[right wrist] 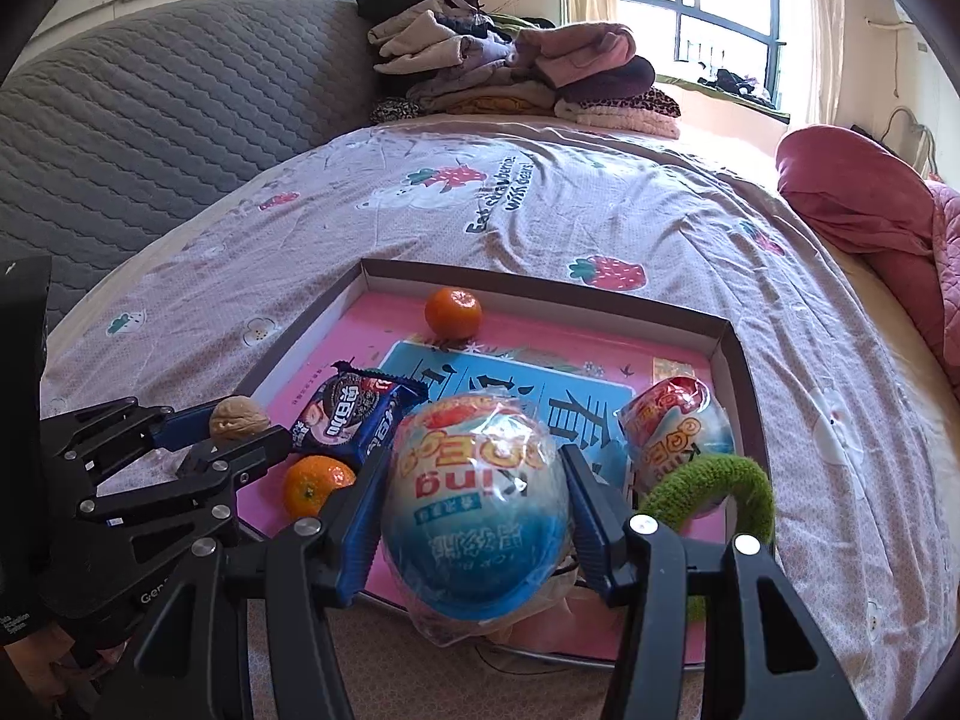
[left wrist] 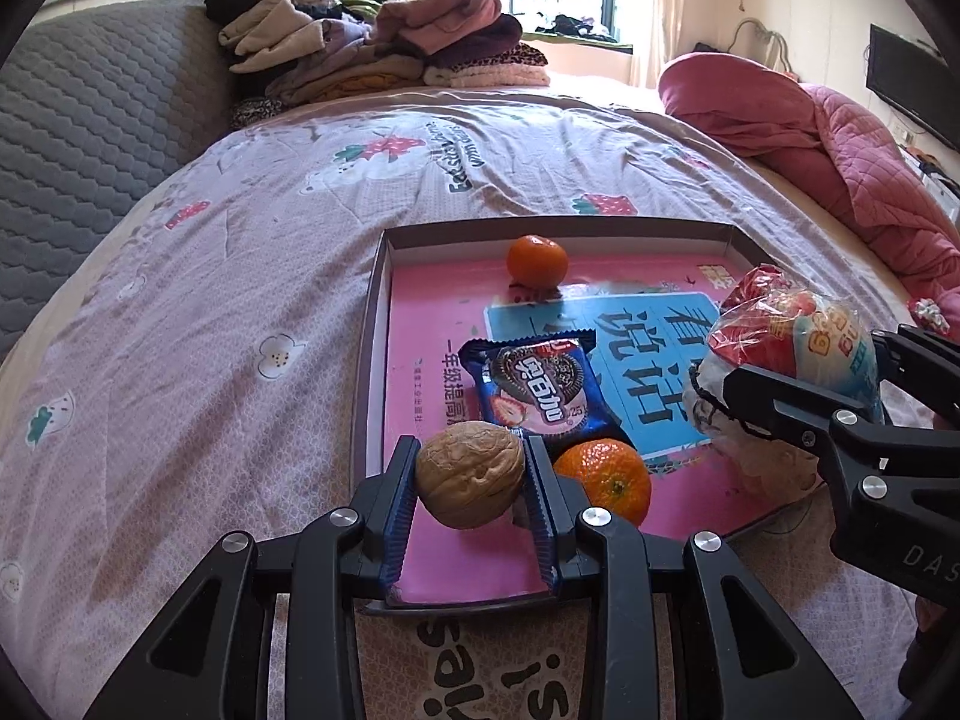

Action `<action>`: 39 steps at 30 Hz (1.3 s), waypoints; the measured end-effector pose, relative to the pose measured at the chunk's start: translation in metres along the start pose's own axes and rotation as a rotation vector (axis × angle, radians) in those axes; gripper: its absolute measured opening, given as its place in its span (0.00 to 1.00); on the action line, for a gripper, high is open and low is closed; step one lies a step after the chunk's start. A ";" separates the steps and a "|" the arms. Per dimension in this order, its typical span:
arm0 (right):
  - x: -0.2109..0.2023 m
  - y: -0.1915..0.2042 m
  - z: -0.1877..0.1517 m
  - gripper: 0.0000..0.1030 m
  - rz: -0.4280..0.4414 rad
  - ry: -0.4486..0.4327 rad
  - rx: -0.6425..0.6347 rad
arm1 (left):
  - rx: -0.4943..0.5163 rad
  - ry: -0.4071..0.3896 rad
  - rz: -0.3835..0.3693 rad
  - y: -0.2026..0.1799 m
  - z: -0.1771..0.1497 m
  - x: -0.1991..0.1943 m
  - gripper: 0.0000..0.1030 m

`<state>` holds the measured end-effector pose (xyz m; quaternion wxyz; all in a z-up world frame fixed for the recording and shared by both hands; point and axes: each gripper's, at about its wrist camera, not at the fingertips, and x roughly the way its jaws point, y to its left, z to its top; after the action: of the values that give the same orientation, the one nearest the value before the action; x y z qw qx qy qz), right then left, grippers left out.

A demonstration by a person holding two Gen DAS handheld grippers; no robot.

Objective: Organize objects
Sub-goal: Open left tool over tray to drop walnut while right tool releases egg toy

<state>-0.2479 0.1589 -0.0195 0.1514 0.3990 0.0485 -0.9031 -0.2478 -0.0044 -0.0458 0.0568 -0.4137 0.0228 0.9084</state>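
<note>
Left claw pinching walnut, long axis crosswise; right claw pinching wrapped egg, upright-ish.

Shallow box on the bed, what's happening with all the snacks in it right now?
A person holds two grippers over the shallow box. The left gripper is shut on a walnut; the right gripper is shut on a wrapped ice cream ball. Inside lie two tangerines, an Oreo packet, another ice cream ball and a green hair tie.
</note>
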 end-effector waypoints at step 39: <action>-0.024 -0.014 -0.001 0.57 -0.031 -0.012 0.054 | -0.041 -0.043 -0.013 0.009 -0.003 -0.037 0.69</action>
<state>-0.2364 0.1779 -0.0031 0.1269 0.3966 0.0295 -0.9087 -0.2226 -0.0170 -0.0196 0.0548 -0.3952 0.0005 0.9169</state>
